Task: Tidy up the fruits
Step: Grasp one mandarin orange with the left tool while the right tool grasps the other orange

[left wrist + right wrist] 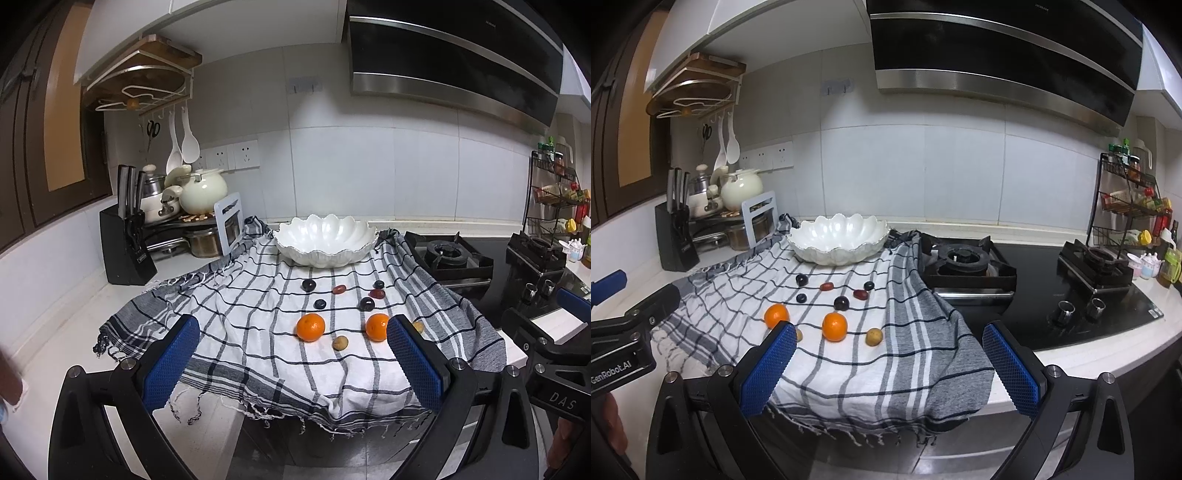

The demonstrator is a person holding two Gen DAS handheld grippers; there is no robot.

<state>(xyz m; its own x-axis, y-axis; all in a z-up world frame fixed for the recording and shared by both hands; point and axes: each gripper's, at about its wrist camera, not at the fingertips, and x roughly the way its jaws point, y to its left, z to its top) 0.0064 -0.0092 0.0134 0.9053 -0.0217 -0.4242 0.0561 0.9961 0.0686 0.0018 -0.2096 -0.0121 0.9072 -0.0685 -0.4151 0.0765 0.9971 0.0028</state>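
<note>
Both grippers are held released and empty above the table's front edge: left gripper (291, 354), right gripper (890, 360), jaws spread wide. Fruit is laid out on a checked cloth (236, 354) covering the table; a white scalloped bowl (325, 240) stands empty at the cloth's back edge. Two oranges (310, 327) (376, 326) are nearest the front, dark plums or grapes (308, 285) and reddish dates (339, 289) further back.

Handling, judged: oranges firm, round, liable to roll; to be gripped across the widest part. Small dark fruit soft-skinned and smooth; light squeeze advised. Bowl probably ceramic, fragile. Cloth is loose and may drag.

One tan fruit (874, 336) is half hidden behind a finger in the left view; its kind cannot be determined.
</note>
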